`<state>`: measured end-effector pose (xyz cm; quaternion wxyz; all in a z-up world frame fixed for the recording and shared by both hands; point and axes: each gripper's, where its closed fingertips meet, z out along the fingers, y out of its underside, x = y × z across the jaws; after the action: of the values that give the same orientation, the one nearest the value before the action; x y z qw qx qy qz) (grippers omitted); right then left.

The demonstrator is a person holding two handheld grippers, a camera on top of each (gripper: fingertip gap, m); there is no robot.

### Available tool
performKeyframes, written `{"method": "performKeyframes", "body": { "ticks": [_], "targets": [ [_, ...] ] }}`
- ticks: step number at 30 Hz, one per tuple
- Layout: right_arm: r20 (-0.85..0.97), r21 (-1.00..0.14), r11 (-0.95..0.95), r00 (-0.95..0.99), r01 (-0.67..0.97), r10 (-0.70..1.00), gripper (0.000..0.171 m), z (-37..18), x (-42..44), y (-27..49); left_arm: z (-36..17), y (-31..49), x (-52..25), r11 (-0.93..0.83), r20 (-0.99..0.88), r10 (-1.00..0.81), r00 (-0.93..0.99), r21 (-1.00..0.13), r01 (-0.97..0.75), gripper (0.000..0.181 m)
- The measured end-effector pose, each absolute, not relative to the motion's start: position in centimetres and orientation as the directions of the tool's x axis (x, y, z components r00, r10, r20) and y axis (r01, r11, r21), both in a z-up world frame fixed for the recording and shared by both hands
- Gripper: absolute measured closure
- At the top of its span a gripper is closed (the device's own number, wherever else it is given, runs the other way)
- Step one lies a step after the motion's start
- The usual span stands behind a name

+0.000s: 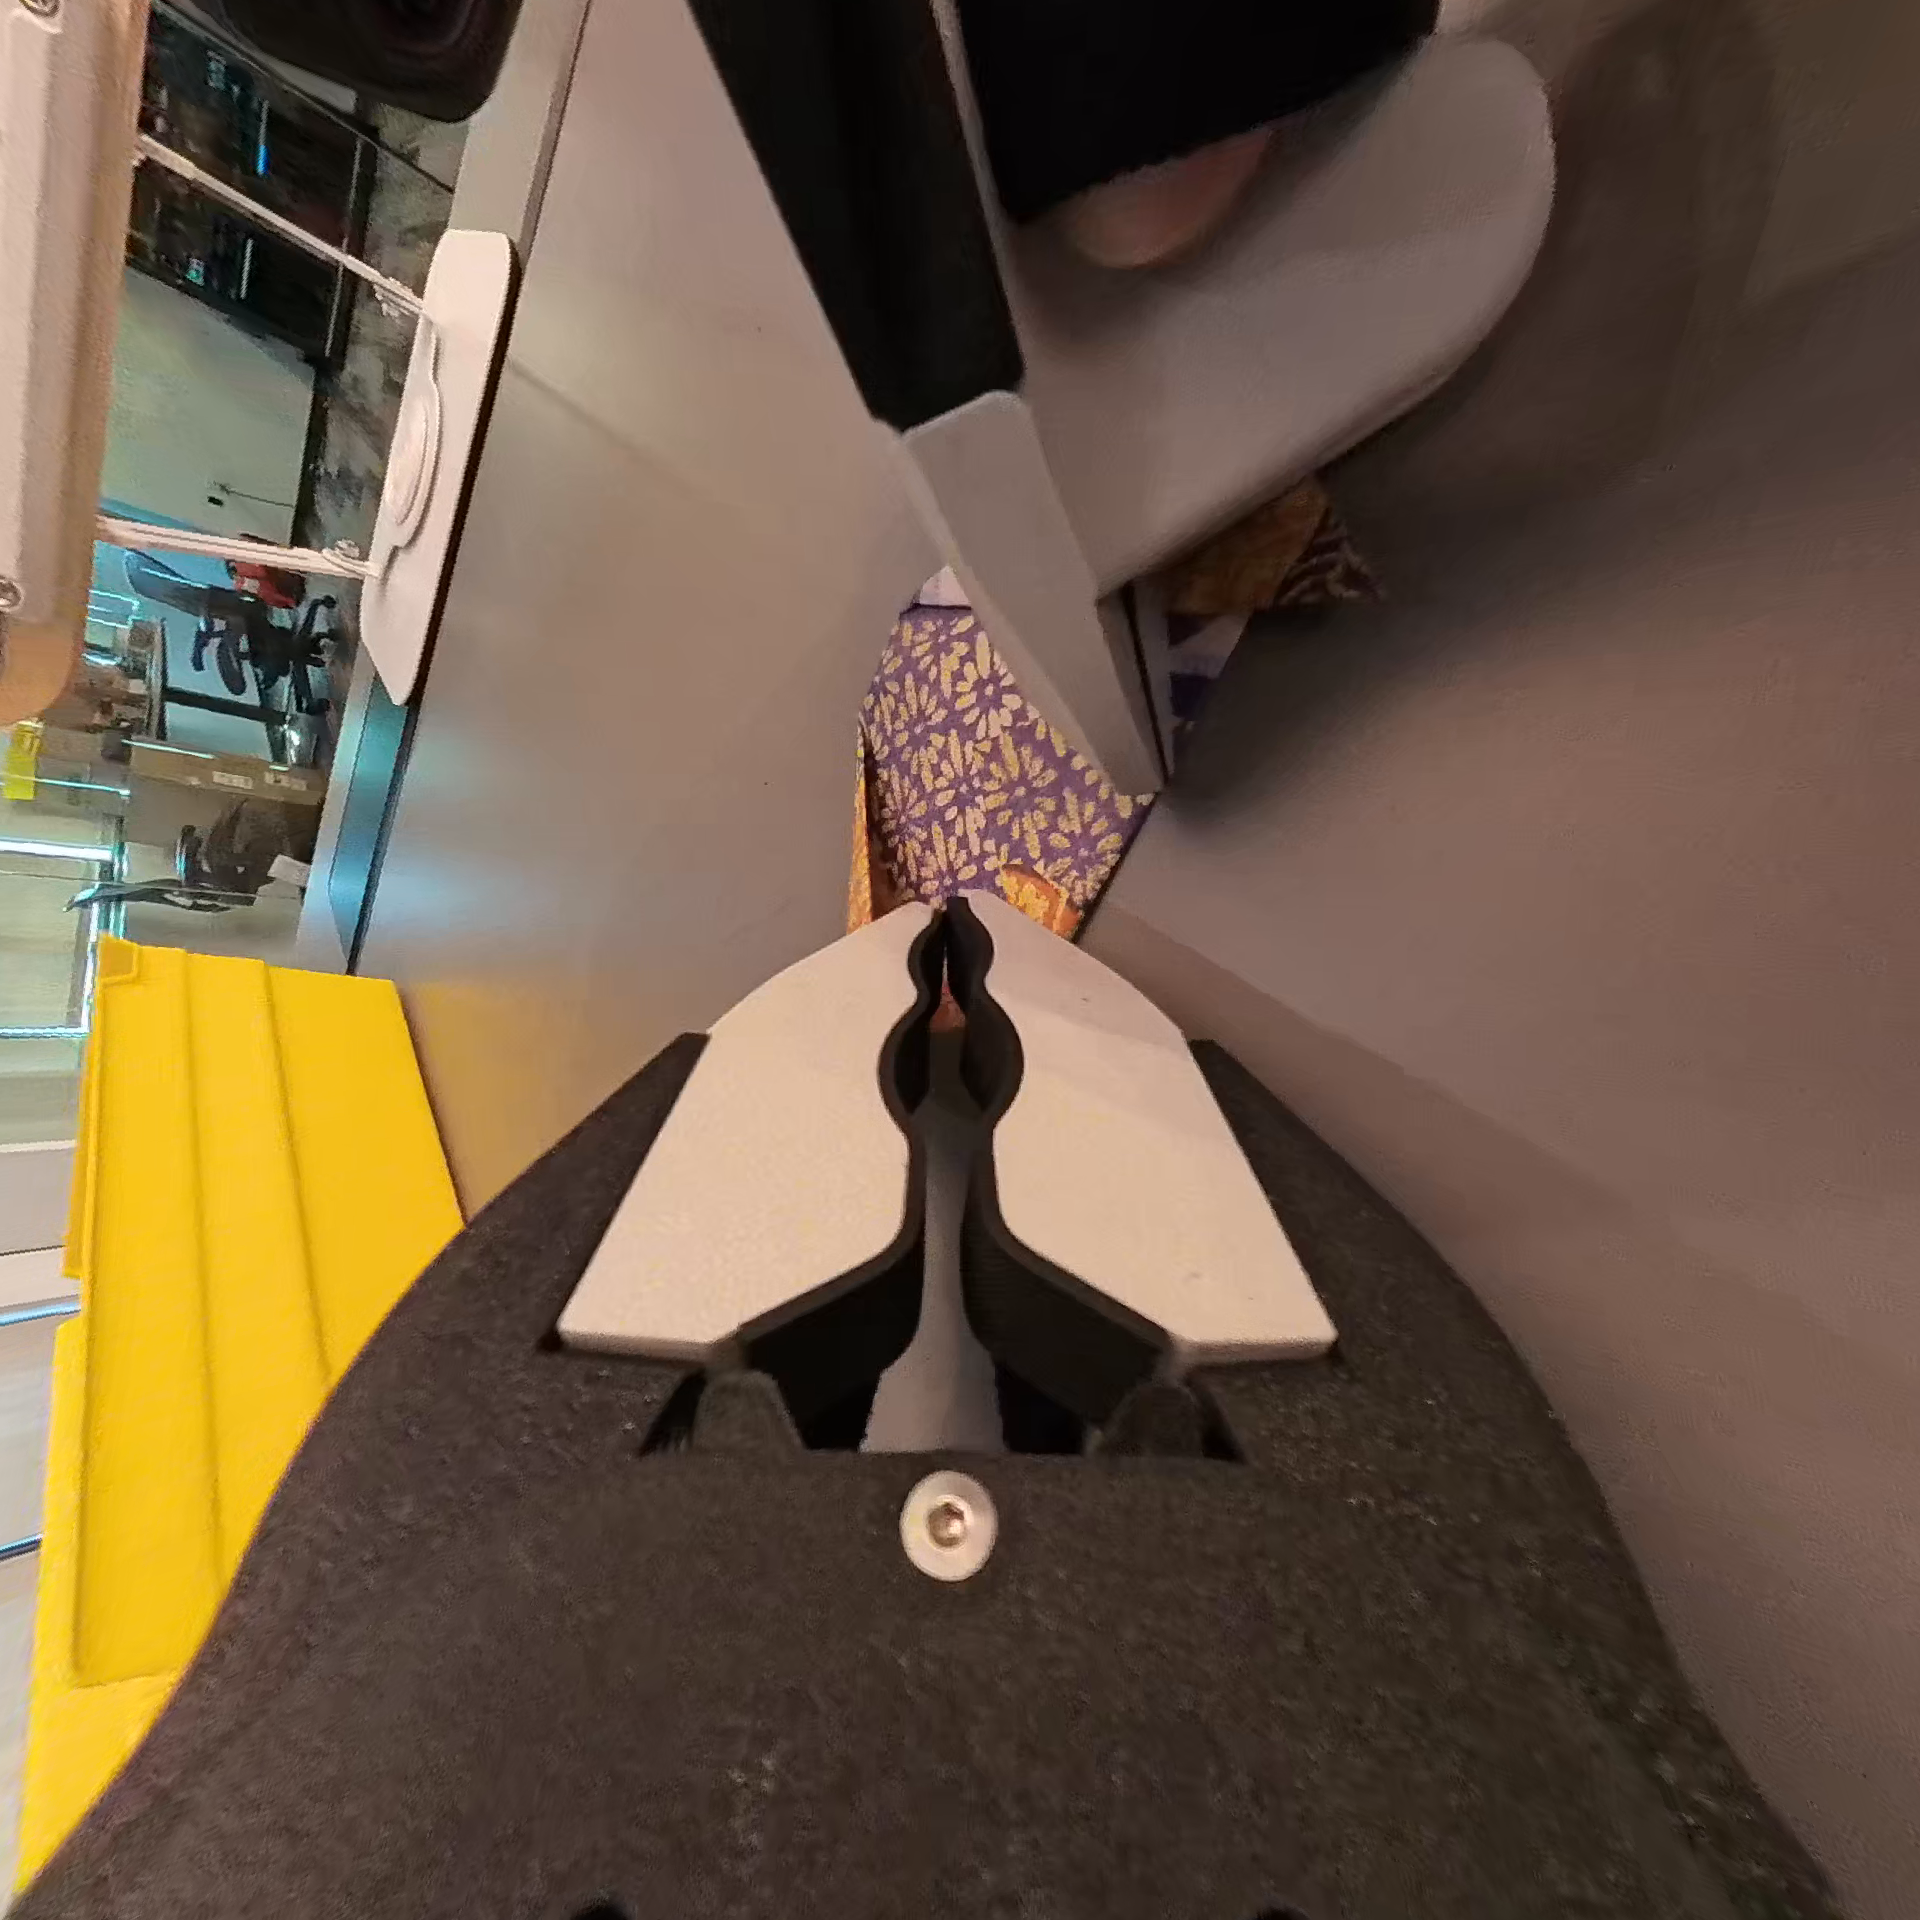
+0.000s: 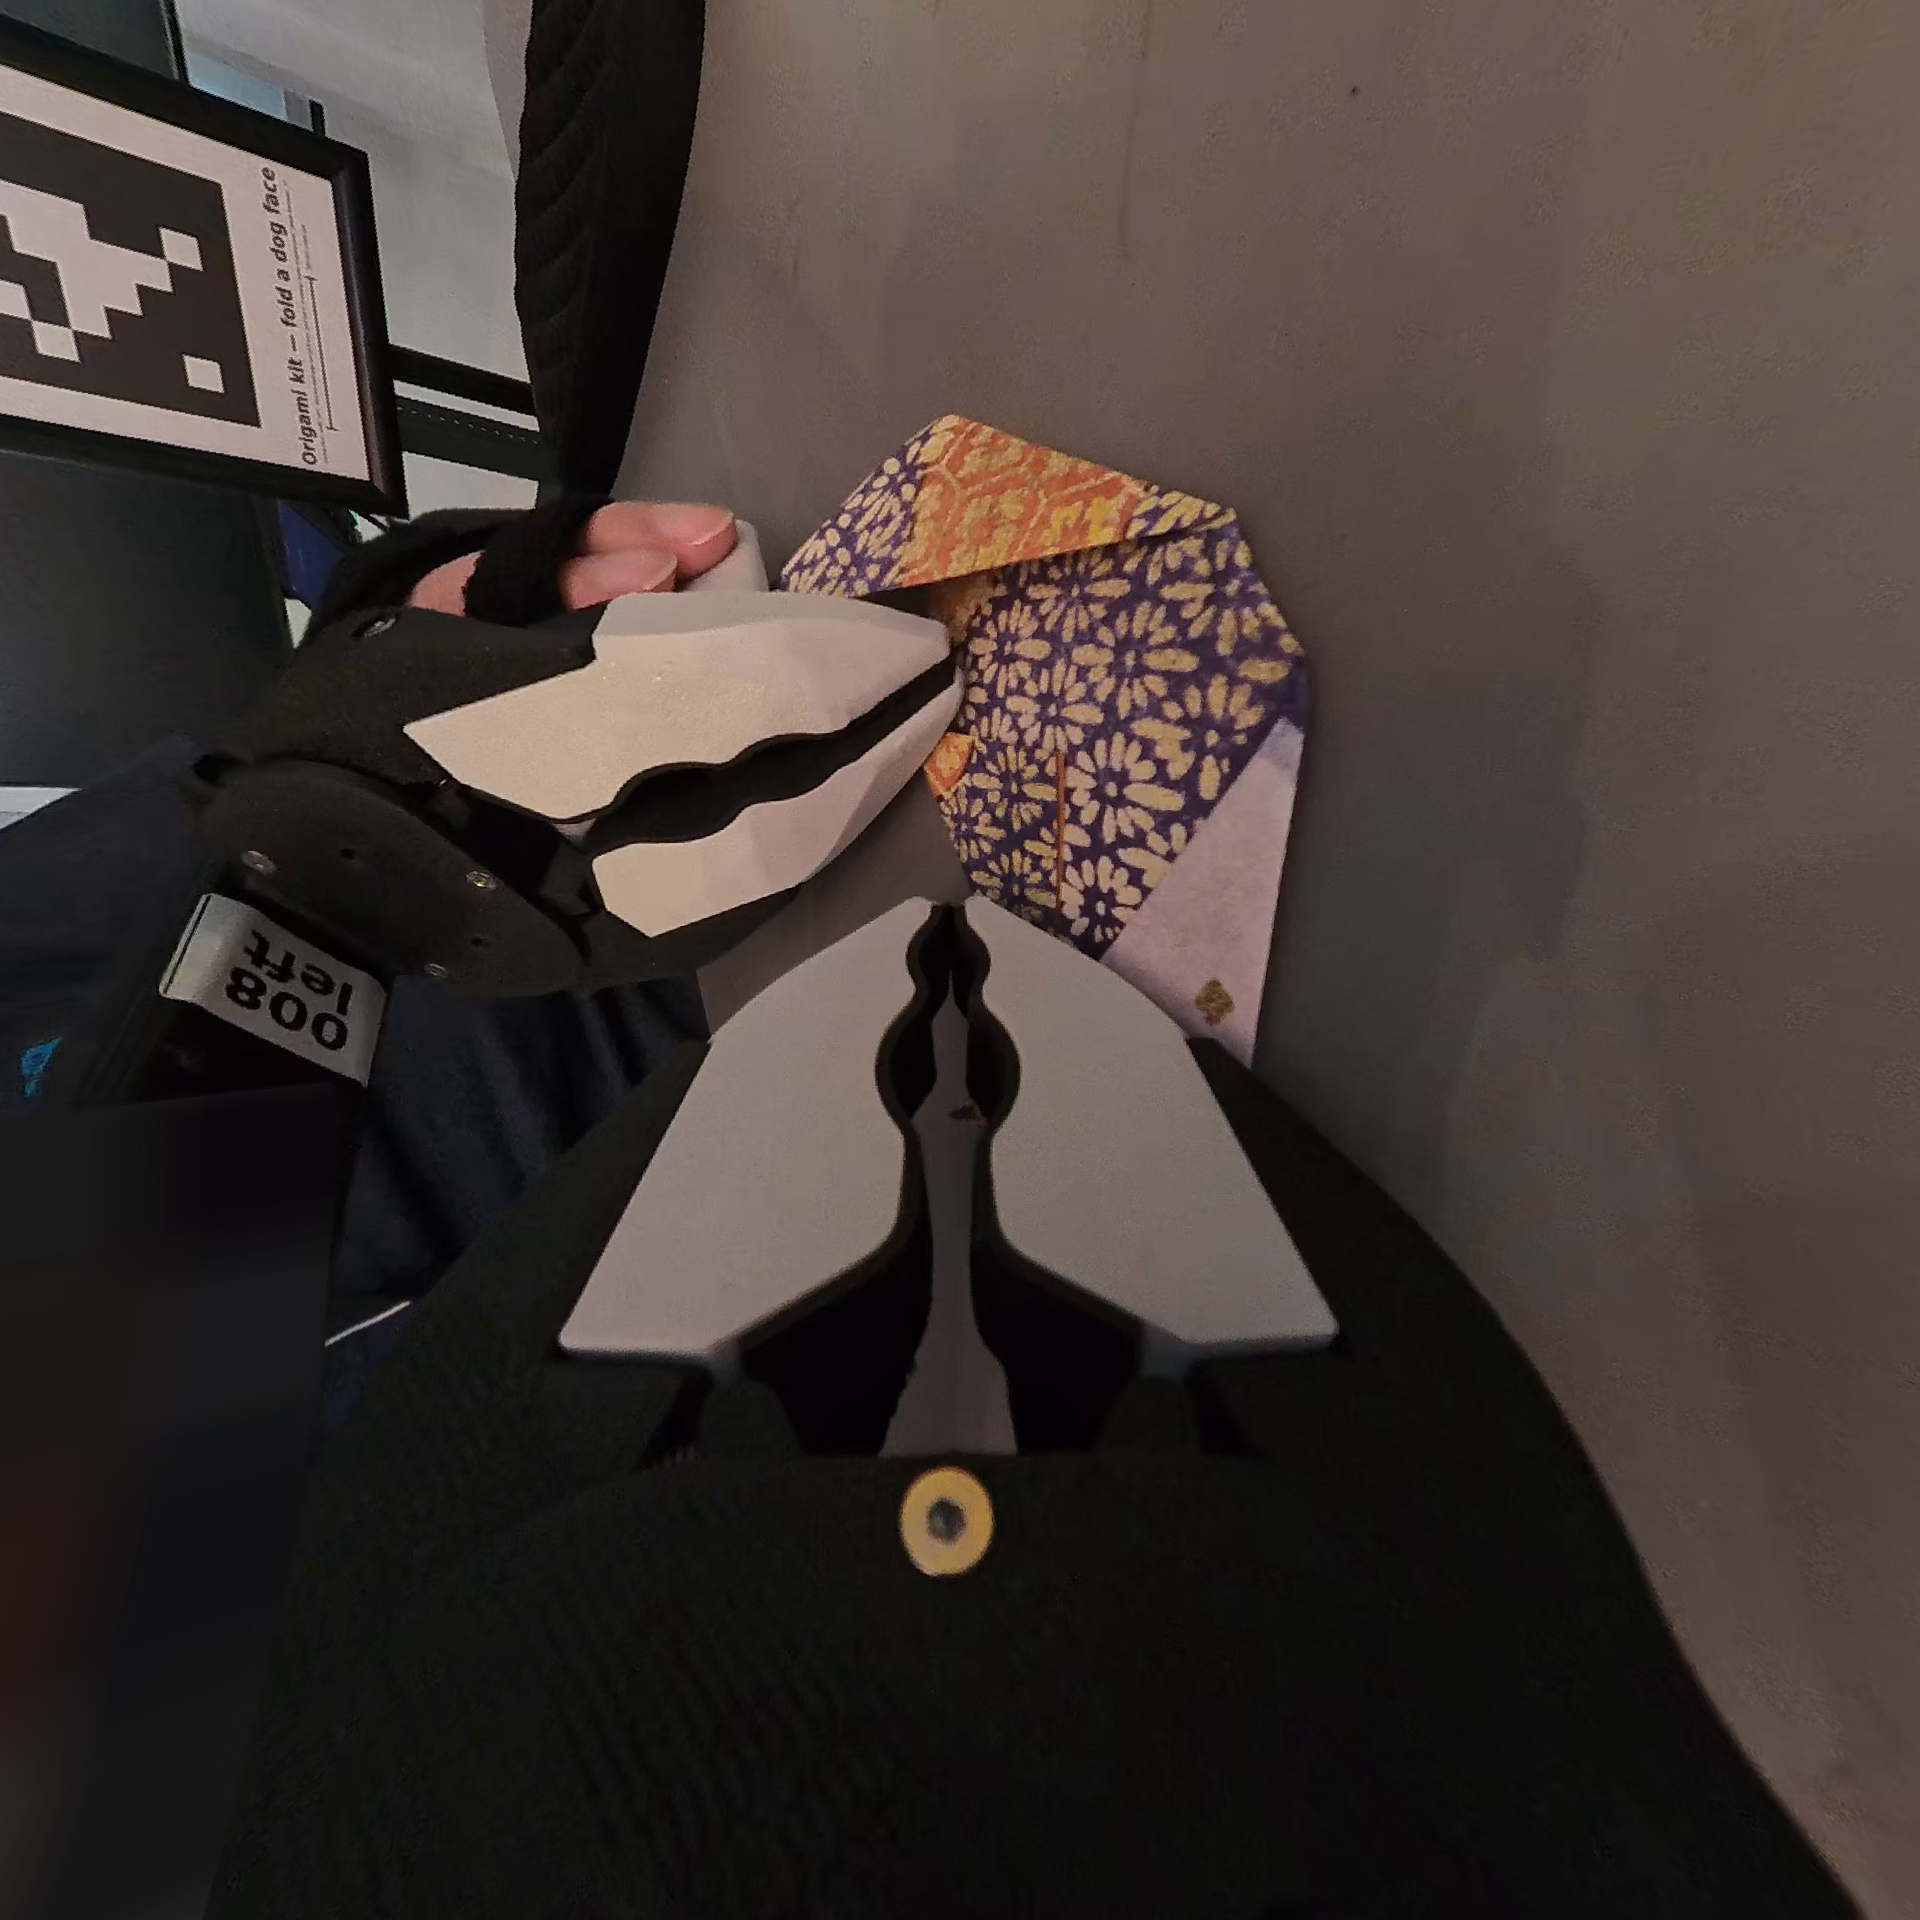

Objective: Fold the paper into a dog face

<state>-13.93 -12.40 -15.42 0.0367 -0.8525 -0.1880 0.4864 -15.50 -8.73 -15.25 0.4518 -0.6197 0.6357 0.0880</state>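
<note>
The paper (image 2: pixel 1122 707) is purple with gold flowers, an orange patterned part and pale reverse flaps. It lies part-folded on the grey table (image 2: pixel 1558 623). My left gripper (image 2: pixel 940 675) is shut, its tips pinching the paper's edge beside the orange flap. In the left wrist view the paper (image 1: pixel 966 748) lies just past that gripper (image 1: pixel 951 920), and an orange strip shows between the fingers. My right gripper (image 2: pixel 951 920) is shut, its tips at the paper's near edge. In the left wrist view the right gripper (image 1: pixel 1143 758) points down onto the paper.
A yellow bin (image 1: pixel 239 1195) stands at the table's edge, with a white board (image 1: pixel 436 457) beyond it. A framed card with a black-and-white marker (image 2: pixel 177 281) stands at the back. A person's hand (image 2: pixel 644 551) holds the left gripper. The tips of one gripper are about 4 centimeters away from the tips of the other.
</note>
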Motion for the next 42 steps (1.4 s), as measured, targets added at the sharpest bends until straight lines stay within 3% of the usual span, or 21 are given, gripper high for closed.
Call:
{"method": "performKeyframes", "body": {
  "ticks": [7,13,20,28,42],
  "targets": [
    [-0.826,-0.239,-0.930,0.445,0.279,0.346,0.169,-15.4,-13.9,-12.4,-12.5,-9.2,-14.5,0.382,-0.769,-0.613,0.182,-0.490,-0.783,0.181],
    [-0.830,-0.235,-0.931,0.442,0.277,0.341,0.169,-15.3,-14.0,-12.4,-13.7,-10.4,-13.9,0.524,-0.816,-0.577,-0.027,-0.345,-0.779,0.181],
    [-0.837,-0.223,-0.936,0.439,0.272,0.326,0.169,-15.3,-14.0,-12.4,-15.3,-10.5,-14.2,0.557,-0.832,-0.536,-0.142,-0.222,-0.801,0.181],
    [-0.833,-0.209,-0.937,0.451,0.279,0.320,0.169,-15.4,-14.1,-12.5,-15.5,-10.4,-14.3,0.515,-0.799,-0.572,-0.185,-0.174,-0.839,0.181],
    [-0.844,-0.199,-0.940,0.439,0.277,0.309,0.169,-15.3,-14.2,-12.5,-15.5,-10.3,-15.3,0.393,-0.750,-0.660,-0.029,-0.312,-0.865,0.181]
  ]
}}
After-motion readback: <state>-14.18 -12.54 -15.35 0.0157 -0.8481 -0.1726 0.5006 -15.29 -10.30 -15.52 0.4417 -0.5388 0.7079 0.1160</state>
